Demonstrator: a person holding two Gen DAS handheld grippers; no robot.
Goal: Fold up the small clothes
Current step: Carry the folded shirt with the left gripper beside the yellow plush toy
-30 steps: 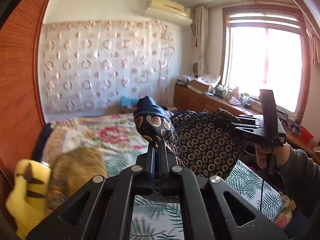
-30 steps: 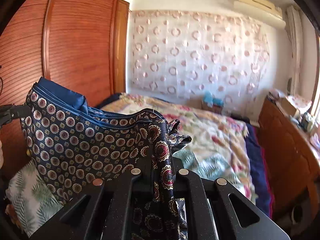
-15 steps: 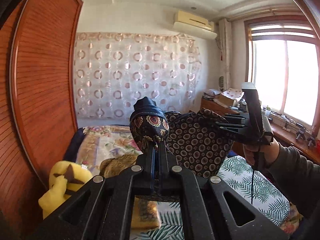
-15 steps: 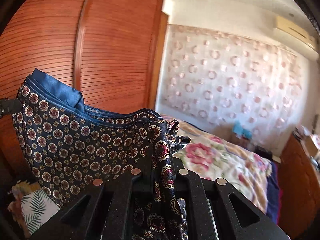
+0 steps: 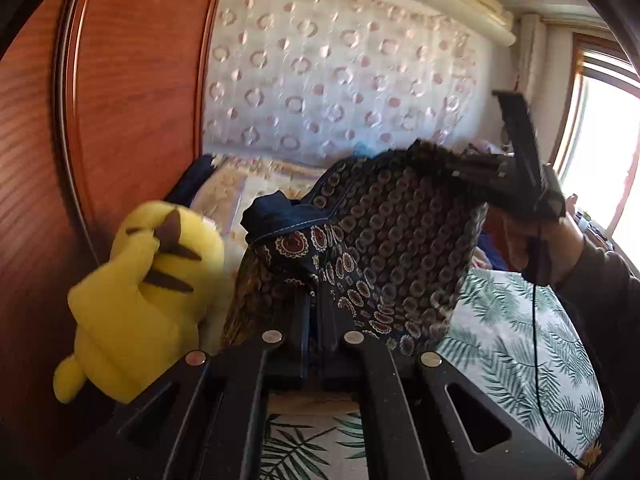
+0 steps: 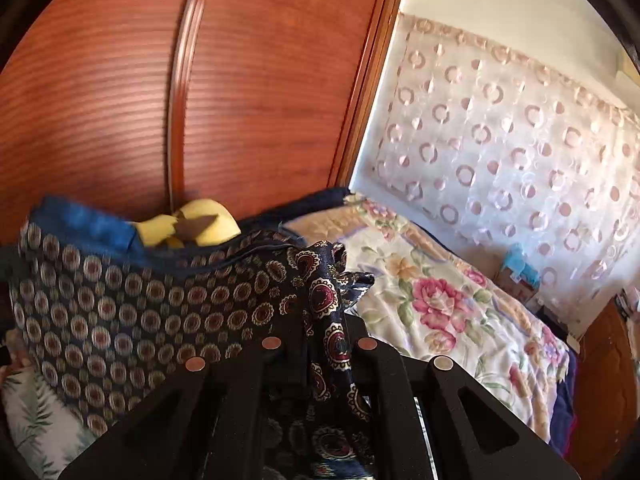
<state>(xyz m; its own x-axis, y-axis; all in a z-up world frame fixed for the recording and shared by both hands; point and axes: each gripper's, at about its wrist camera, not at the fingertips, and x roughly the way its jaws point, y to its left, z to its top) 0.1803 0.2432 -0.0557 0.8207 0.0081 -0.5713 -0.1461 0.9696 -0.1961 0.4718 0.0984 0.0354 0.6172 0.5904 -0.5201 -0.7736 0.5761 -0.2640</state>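
Note:
A dark navy garment with round medallion print (image 5: 400,248) hangs stretched in the air between both grippers above the bed. My left gripper (image 5: 314,300) is shut on one upper corner, where a plain blue lining folds over. In the left wrist view my right gripper (image 5: 460,170) grips the opposite corner, a hand (image 5: 536,244) holding it. In the right wrist view my right gripper (image 6: 320,312) is shut on a bunched corner of the garment (image 6: 120,312), which spreads to the left.
A yellow plush toy (image 5: 140,292) sits by the wooden wardrobe door (image 5: 120,100) at left. The bed has a palm-leaf sheet (image 5: 520,340) and a floral quilt (image 6: 440,304). A patterned curtain (image 6: 520,152) hangs behind; a bright window (image 5: 604,152) is at right.
Both grippers have swung leftward and lower with the garment still stretched between them. The wardrobe and yellow plush toy now appear much closer, and the window has slid to the edge.

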